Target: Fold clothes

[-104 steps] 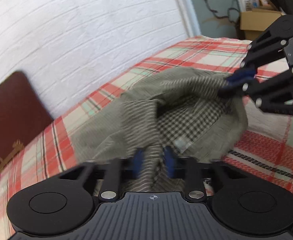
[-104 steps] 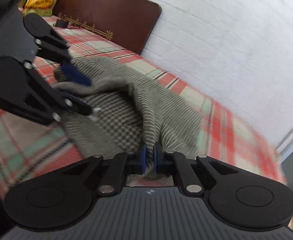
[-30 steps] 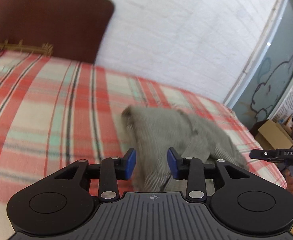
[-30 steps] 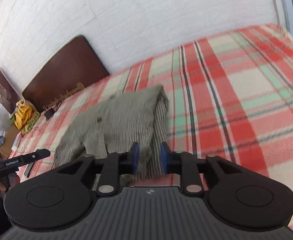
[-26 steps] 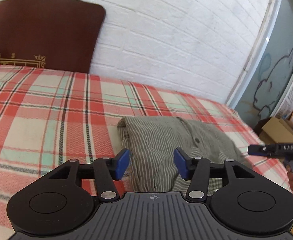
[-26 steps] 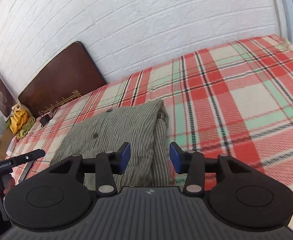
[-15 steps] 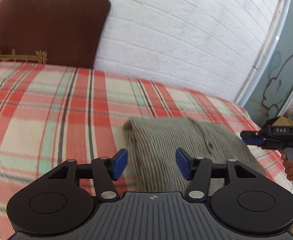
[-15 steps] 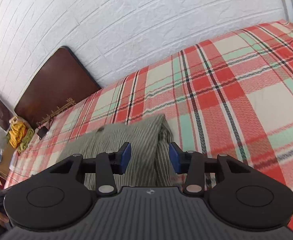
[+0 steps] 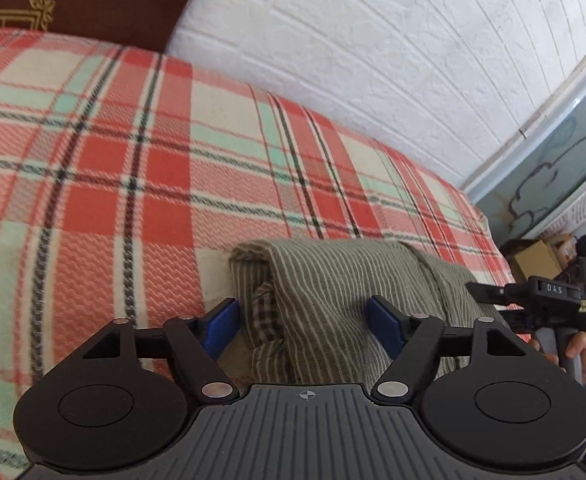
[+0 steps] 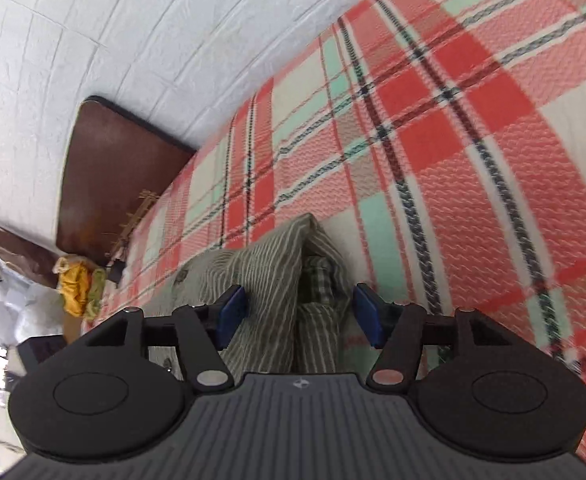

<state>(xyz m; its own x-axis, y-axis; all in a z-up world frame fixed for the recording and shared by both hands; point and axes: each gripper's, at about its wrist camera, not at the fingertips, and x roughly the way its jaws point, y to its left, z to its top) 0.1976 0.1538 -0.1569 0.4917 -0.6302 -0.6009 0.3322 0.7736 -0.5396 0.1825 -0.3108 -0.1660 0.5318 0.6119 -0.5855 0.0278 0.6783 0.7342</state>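
White brick wall (image 9: pixel 393 60) runs behind a bed covered by a red, cream and mint plaid blanket (image 9: pixel 133 168), with a dark brown headboard (image 10: pixel 105 168) at one end. On the blanket lies the folded grey-green striped shirt (image 9: pixel 333 292), a bit of checked lining showing at its folded edges. The left gripper (image 9: pixel 307 320) points down at the shirt's near left corner; its jaws are opening, the blue pads well apart with striped cloth lying between them, neither pad pressing on it. The right gripper (image 10: pixel 297 312) sits at the shirt's opposite end, its jaws also opening, the folded edge between the pads but not pinched. In the left wrist view the right gripper shows at the far right, held by a hand (image 9: pixel 577 354). A yellow bundle (image 10: pixel 75 288) lies beside the bed near the headboard.
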